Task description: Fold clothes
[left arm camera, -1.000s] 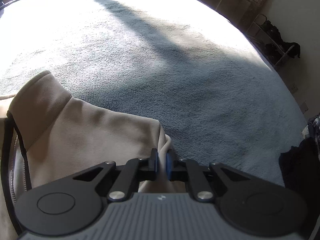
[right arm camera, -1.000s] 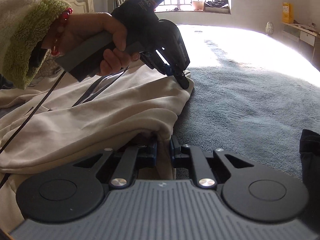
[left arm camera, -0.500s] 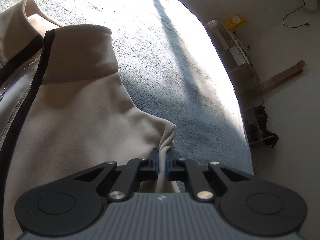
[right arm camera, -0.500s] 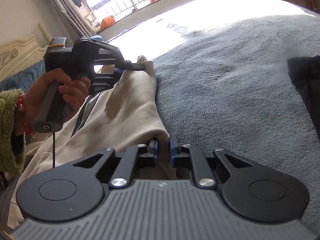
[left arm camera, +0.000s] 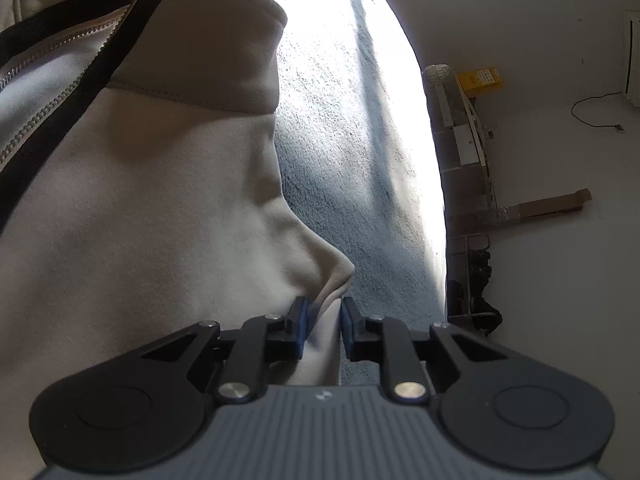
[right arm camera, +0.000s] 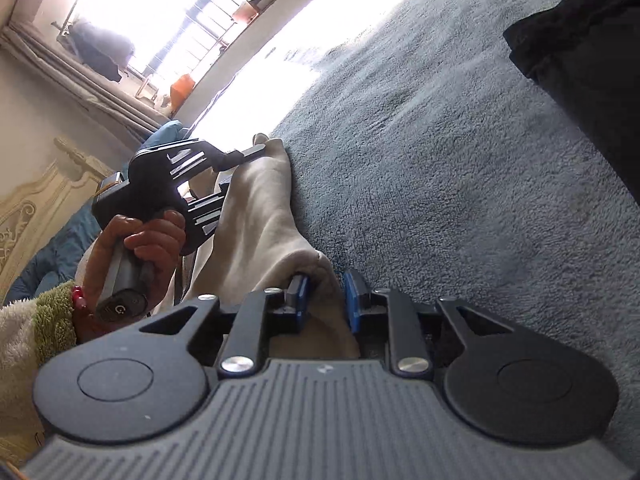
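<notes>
A beige zip-up jacket (left arm camera: 160, 208) with black zipper trim lies on a grey-blue blanket (left arm camera: 352, 184). My left gripper (left arm camera: 323, 320) is shut on a bunched fold at the jacket's right edge. My right gripper (right arm camera: 323, 300) is shut on another part of the same edge of the jacket (right arm camera: 264, 216). In the right wrist view the left gripper (right arm camera: 256, 151) shows further along that edge, held in a hand, with the cloth lifted between the two grippers.
A black garment (right arm camera: 588, 68) lies on the blanket at the right. A carved headboard (right arm camera: 44, 200) and a blue pillow (right arm camera: 60, 252) are at the left. A window (right arm camera: 192, 28) is beyond. Shelves (left arm camera: 472, 152) stand along the wall.
Both grippers have rolled and lifted with the jacket edge. The views have tilted, and the jacket's collar now fills more of the left wrist view. Both grips have held.
</notes>
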`<state>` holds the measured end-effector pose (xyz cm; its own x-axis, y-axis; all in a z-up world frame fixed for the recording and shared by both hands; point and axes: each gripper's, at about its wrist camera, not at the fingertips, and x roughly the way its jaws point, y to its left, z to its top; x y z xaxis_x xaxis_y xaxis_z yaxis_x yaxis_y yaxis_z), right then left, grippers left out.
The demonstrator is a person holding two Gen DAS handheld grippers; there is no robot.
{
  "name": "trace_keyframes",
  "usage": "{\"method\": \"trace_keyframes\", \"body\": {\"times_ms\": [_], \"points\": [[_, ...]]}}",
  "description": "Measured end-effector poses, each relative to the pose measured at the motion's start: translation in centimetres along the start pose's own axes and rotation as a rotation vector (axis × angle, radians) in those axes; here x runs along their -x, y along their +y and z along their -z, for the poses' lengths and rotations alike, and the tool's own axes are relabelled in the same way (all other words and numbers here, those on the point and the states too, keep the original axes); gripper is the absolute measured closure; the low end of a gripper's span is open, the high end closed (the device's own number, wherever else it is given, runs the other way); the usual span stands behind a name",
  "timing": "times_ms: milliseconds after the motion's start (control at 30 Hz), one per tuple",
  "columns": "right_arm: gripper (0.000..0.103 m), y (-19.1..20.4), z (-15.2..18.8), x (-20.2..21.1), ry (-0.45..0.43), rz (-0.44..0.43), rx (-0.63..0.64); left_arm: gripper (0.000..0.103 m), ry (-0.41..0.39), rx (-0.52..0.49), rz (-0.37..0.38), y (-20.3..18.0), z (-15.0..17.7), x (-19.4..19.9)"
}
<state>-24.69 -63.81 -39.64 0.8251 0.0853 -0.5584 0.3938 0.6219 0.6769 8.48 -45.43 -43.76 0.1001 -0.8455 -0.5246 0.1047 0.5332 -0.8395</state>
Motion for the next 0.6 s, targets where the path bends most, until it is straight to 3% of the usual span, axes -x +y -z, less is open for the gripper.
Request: {"method": "trace_keyframes", "body": {"times_ms": [33, 100, 167, 267, 367, 500, 567, 600], "points": [[0.083, 0.1, 0.0, 0.5, -0.004, 0.022, 0.014, 0.063, -0.013, 0.002, 0.0, -0.2, -0.2, 0.3], [0.081, 0.5, -0.5, 1.7, -0.012, 0.055, 0.07, 0.055, -0.049, -0.007, -0.009, -0.7, -0.6, 1.4], [0.081, 1.6, -1.3, 2.6, -0.032, 0.088, 0.144, 0.055, -0.097, -0.055, -0.044, -1.9, -0.6, 3.1], [0.081, 3.9, -2.6, 2.7, -0.057, 0.093, 0.263, 0.056, -0.13, -0.216, -0.078, -4.7, 0.4, 5.8], [0.083, 6.5, -3.6, 0.8, -0.046, 0.062, 0.383, 0.06, -0.043, -0.392, -0.067, -7.2, 2.7, 6.1], [0.088, 8.6, -2.2, -1.7, 0.005, 0.073, 0.506, 0.07, 0.136, -0.548, -0.092, -7.2, 6.4, 2.6], [0.09, 7.9, -1.3, -2.1, 0.026, 0.101, 0.504, 0.073, 0.147, -0.592, -0.162, -5.7, 7.4, 1.0], [0.093, 7.5, -0.8, -2.4, 0.037, 0.115, 0.504, 0.082, 0.136, -0.579, -0.18, -4.9, 7.2, 0.4]]}}
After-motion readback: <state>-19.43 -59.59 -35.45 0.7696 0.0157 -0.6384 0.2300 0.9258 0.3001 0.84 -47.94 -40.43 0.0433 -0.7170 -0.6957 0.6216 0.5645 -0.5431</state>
